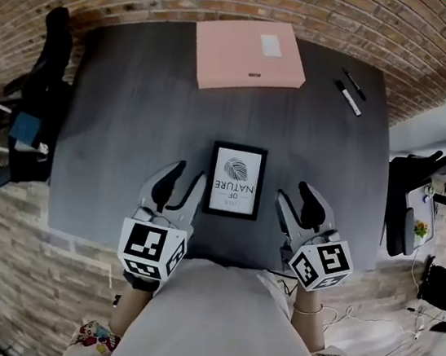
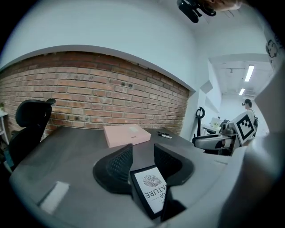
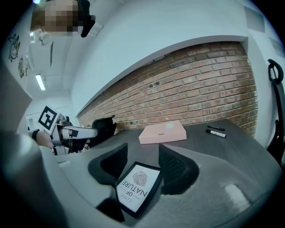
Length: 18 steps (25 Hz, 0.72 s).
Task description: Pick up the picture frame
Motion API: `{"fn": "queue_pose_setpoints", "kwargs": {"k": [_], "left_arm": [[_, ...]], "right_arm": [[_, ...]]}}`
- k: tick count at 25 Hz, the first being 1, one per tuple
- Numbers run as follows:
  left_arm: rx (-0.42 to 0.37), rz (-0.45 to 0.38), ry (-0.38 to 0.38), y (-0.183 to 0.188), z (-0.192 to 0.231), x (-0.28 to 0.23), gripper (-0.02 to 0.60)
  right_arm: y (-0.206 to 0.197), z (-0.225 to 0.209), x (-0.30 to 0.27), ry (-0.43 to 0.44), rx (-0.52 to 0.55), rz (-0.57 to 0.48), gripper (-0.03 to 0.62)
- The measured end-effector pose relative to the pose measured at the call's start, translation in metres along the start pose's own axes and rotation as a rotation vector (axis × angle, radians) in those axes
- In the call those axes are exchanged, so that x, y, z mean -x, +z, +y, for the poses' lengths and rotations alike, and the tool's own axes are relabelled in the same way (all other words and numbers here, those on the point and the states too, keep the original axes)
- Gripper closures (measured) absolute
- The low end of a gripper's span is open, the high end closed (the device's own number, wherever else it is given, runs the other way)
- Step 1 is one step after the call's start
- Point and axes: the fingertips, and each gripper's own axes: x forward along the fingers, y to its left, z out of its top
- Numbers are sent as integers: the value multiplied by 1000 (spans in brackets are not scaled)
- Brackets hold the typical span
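The black picture frame (image 1: pixel 236 181) with a white fingerprint print lies flat on the dark grey table (image 1: pixel 132 119), near its front edge. My left gripper (image 1: pixel 184 176) hovers just left of the frame and my right gripper (image 1: pixel 295 195) just right of it; neither touches it. Both stand open with nothing between the pads. In the left gripper view the frame (image 2: pixel 151 190) shows low and close under the wide-apart jaws of the left gripper (image 2: pixel 143 156). The right gripper view shows the frame (image 3: pixel 138 187) the same way beneath the right gripper (image 3: pixel 143 156).
A flat pink box (image 1: pixel 249 53) lies at the table's far side, with two black markers (image 1: pixel 350 92) to its right. A black office chair (image 1: pixel 41 98) stands off the left edge, another chair (image 1: pixel 404 207) off the right. A brick wall (image 2: pixel 89 93) runs behind the table.
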Motion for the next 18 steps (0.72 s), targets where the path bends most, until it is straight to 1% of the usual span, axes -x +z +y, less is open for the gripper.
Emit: {"fn": "queue_pose_setpoints", "kwargs": {"k": [6, 13, 18], "left_arm": [[4, 40, -63, -8, -2, -15, 426], [15, 86, -94, -20, -1, -26, 425], [31, 125, -118, -34, -5, -31, 423]], "right_arm": [[-4, -3, -6, -30, -11, 16, 379], [-9, -4, -14, -36, -16, 44, 379], [-20, -3, -18, -29, -24, 79, 381]]}}
